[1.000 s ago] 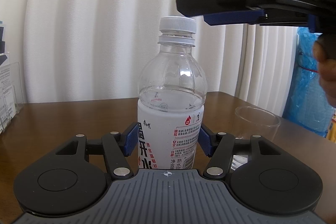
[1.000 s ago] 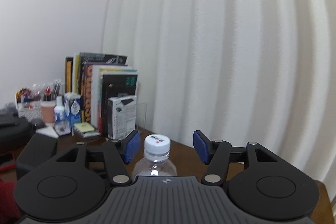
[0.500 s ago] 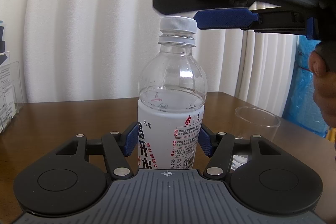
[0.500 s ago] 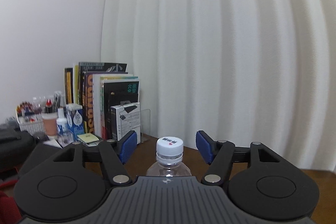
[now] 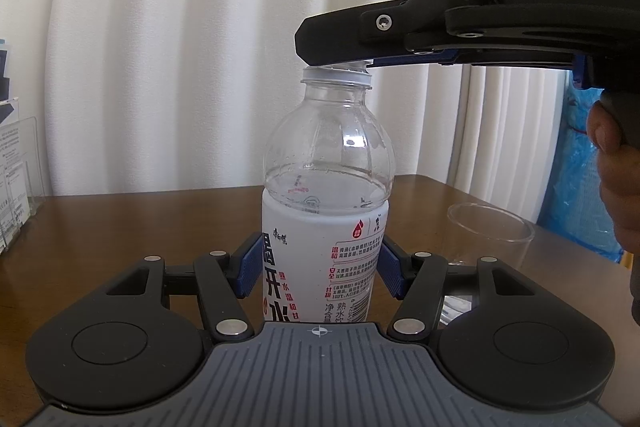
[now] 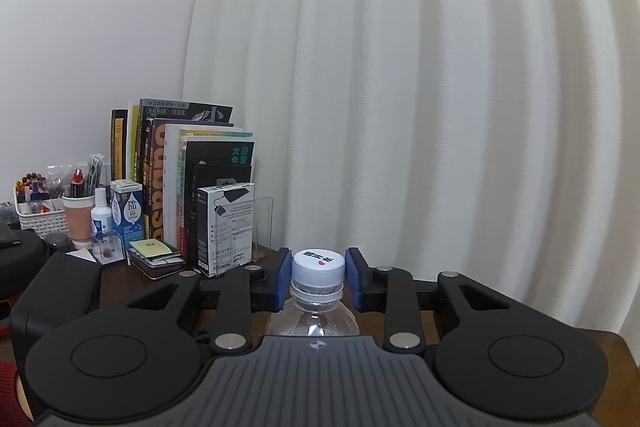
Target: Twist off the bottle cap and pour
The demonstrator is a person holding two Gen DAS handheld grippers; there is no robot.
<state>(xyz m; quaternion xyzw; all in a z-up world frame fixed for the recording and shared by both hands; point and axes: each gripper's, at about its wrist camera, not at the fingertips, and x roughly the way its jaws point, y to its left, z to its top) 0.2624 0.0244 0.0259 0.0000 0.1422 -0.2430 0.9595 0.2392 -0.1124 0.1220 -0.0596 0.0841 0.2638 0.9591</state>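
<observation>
A big white curtain (image 6: 420, 87) hangs behind everything; in front of it is a brown bench (image 5: 140, 223); a row of books (image 6: 184, 171) stands at the far left of the bench in the right wrist view, with a white box (image 6: 226, 227) leaning by them. The bottle (image 5: 326, 211) stands upright on the bench, with clear water inside and a white label with red and black writing; the left gripper (image 5: 320, 269) is closed tight on its label, one blue pad on each side. The right gripper (image 6: 318, 277) comes in level at the top of the bottle; its blue pads press on both sides of the white cap (image 6: 318, 267), so it is closed on the cap. A hand (image 5: 616, 187) holds that gripper by its handle. A clear cup (image 5: 490, 239) stands on the bench to the right of the bottle, near it but not touching.
</observation>
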